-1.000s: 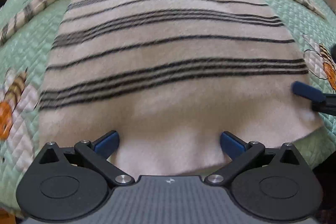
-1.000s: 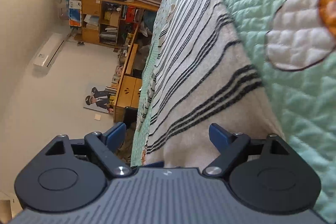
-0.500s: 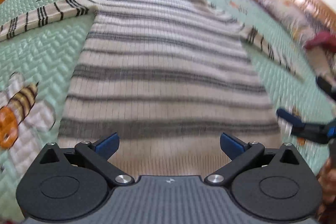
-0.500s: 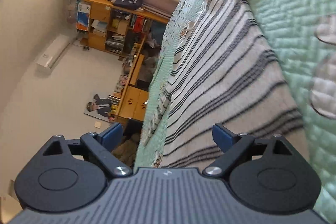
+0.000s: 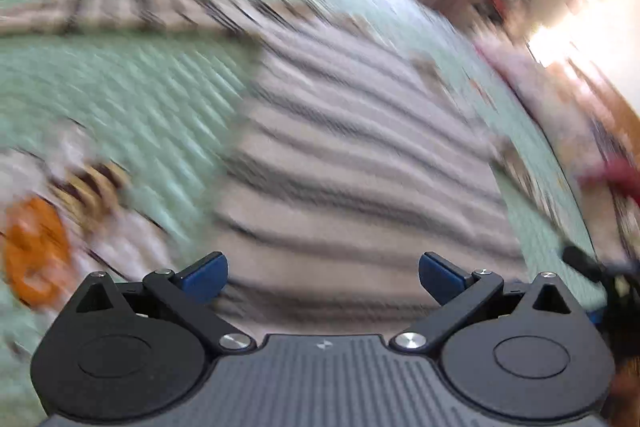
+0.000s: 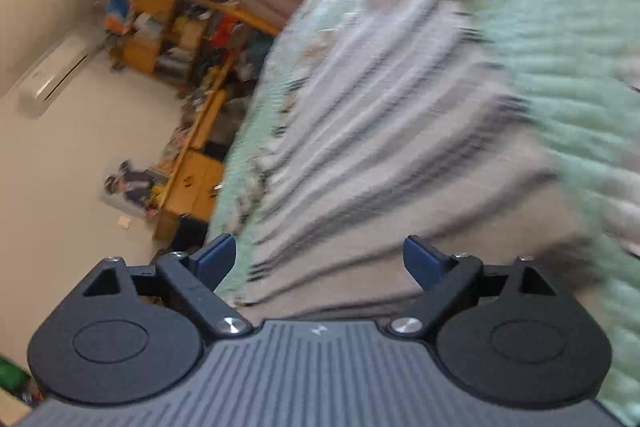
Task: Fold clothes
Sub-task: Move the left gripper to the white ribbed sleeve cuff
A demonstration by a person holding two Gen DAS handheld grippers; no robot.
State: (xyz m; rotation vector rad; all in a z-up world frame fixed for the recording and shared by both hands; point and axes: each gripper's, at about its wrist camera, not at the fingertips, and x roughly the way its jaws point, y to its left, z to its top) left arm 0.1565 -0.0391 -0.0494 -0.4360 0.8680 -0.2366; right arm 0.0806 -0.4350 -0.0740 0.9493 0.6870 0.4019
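The striped sweater (image 5: 360, 163) is lying flat on the bed (image 5: 132, 91); both grippers (left (image 5: 322, 277), right (image 6: 318, 261)) are hovering, 2 sets of jaws gaping empty. Next move likely needs gripping a sleeve or hem.

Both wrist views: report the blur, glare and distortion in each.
Left wrist view: heavy motion smear over the striped sweater and green quilt, blown-out glare top right, left gripper sharp. Right wrist view: milder smear, bright glare at top centre, fisheye tilts the room, right gripper crisp.
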